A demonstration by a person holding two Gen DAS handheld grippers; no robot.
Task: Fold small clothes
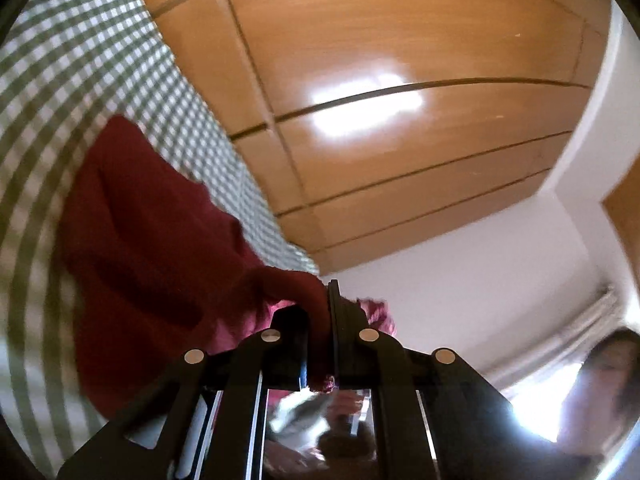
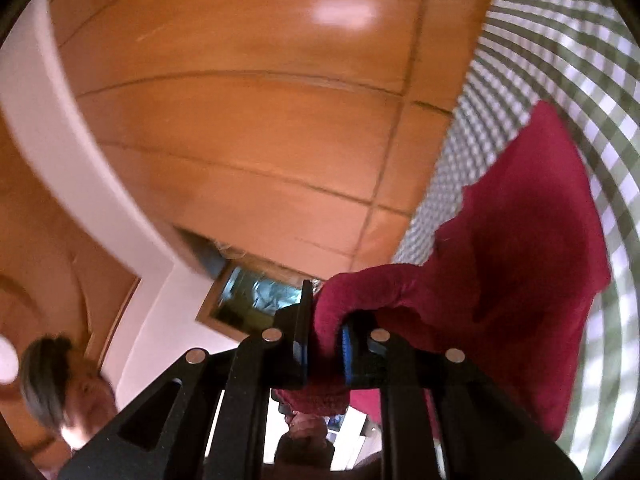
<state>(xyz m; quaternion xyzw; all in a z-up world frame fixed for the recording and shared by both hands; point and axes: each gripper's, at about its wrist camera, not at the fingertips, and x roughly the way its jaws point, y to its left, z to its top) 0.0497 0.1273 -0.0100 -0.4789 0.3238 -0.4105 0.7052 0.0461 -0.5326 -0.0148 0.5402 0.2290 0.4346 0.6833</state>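
Observation:
A dark red garment [image 1: 152, 248] hangs between both grippers. In the left wrist view its bunched edge is pinched in my left gripper [image 1: 326, 308], which is shut on it, and the cloth spreads away to the left over the green-and-white checked cloth [image 1: 80, 80]. In the right wrist view the same red garment [image 2: 520, 240] fans out to the right. A thick fold of it is wedged between the blue-padded fingers of my right gripper [image 2: 326, 320], which is shut on it. The garment's far end lies against the checked cloth [image 2: 560, 40].
Wooden cabinet doors [image 1: 400, 60] fill the background behind the checked surface, also as wooden panels [image 2: 240, 140] in the right wrist view. A white wall [image 1: 480, 280] adjoins them. A person [image 1: 612, 380] shows at the lower edge of both views, on the left [image 2: 60, 380] in the right wrist view.

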